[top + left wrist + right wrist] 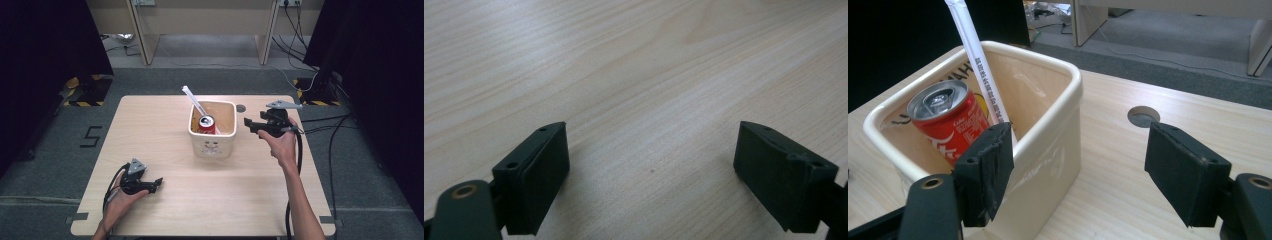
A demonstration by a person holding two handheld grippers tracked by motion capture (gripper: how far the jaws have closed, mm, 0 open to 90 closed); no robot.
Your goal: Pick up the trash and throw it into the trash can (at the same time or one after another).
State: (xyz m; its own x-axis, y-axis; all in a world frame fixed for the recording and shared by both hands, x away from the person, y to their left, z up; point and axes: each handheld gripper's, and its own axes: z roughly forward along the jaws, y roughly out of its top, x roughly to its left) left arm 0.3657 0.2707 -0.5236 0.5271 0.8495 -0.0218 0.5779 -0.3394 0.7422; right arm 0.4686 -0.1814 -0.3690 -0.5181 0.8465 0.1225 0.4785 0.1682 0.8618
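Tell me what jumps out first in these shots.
A cream square tub at the middle of the wooden table, holding a red soda can that leans inside it and a white wrapped straw that pokes up past the rim. The right gripper sits just to its right, jaws open toward it; the left gripper rests open near the table's front left.

A lab-like recording room: black curtains [45, 45], hazard-striped stand feet [82, 92], floor cables [295, 30], a bare wooden table [165, 150]

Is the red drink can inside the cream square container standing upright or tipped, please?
Tipped: the red drink can leans at a slant inside the cream square container, its silver top angled upward, beside the white wrapped straw.
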